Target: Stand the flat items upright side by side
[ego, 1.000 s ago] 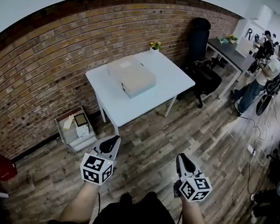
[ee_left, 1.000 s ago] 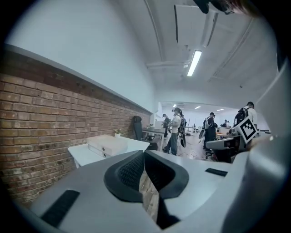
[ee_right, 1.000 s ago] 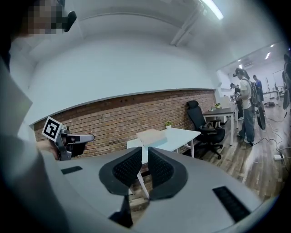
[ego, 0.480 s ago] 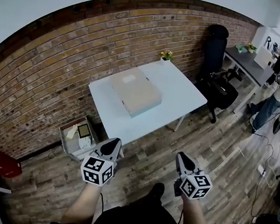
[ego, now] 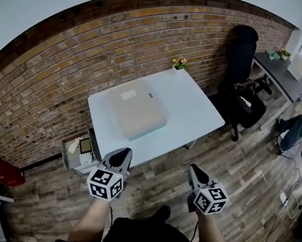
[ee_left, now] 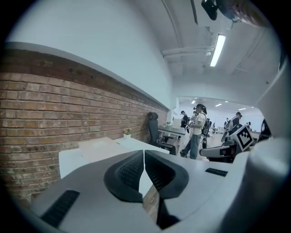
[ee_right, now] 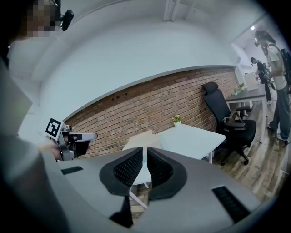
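Observation:
A flat beige box (ego: 137, 112) lies on the white table (ego: 190, 108) by the brick wall, with a pale label on top; the box (ee_right: 142, 139) also shows in the right gripper view, and the box (ee_left: 102, 146) in the left gripper view. My left gripper (ego: 123, 153) is held over the wooden floor just short of the table's near edge, shut and holding nothing. My right gripper (ego: 194, 172) hangs to its right, also over the floor, shut with nothing between its jaws. In their own views the left gripper (ee_left: 144, 154) and right gripper (ee_right: 145, 152) both point toward the table.
A small flower pot (ego: 179, 63) stands at the table's far corner. A black office chair (ego: 245, 63) is right of the table. An open box of items (ego: 81, 150) sits on the floor at the table's left, a red crate (ego: 5, 173) farther left. People stand by a desk (ego: 280, 73) at the far right.
The table and beige box have come nearer and shifted toward the middle of the head view as I walked forward. Both grippers stayed shut in front of me.

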`<state>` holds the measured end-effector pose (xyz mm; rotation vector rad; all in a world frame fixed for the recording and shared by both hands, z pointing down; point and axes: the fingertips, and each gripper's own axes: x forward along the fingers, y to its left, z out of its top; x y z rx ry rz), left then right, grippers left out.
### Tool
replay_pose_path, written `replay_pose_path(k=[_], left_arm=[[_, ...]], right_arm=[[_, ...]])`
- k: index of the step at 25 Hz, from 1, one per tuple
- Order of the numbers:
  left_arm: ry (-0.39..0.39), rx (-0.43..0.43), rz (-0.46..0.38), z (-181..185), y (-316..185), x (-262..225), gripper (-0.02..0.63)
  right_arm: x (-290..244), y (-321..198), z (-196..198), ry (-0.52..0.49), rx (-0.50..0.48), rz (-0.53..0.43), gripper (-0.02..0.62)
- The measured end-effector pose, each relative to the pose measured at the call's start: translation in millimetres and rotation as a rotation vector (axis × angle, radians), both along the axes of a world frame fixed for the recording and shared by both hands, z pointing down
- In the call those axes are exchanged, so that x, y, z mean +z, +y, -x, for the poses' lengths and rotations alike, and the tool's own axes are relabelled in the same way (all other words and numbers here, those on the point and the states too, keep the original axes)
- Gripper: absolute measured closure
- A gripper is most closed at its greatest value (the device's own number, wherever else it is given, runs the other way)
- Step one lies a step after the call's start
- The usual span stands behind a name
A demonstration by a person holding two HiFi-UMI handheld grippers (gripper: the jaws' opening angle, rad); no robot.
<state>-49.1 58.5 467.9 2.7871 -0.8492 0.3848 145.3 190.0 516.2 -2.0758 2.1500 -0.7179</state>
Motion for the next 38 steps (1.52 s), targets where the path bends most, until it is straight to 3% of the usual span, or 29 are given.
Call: replay_pose_path(k=[5, 10, 18, 26, 38], left_arm=[[-0.013, -0.052, 0.012, -13, -7, 11, 0.588], [-0.027, -0.119, 0.058, 2, -26, 32, 0.588], [0.031, -0.201, 0.05, 27, -107, 28, 0.588], [0.057, -0.223, 0.04, 44, -177, 22, 0.588], [0.061, -0.341, 0.072, 43, -207, 22, 0.586]], right_arm=[[2, -29, -15, 0.008, -0.081, 0.011, 0.548], [7, -62, -7, 0.0, -0.143, 0.023, 0.548], [-11, -154, 14, 0.052, -0.25, 0.023, 0.545], [-29, -245, 36, 0.053, -0.302, 0.02, 0.529], [-25, -307, 28, 0.031, -0.426, 0.04, 0.484]])
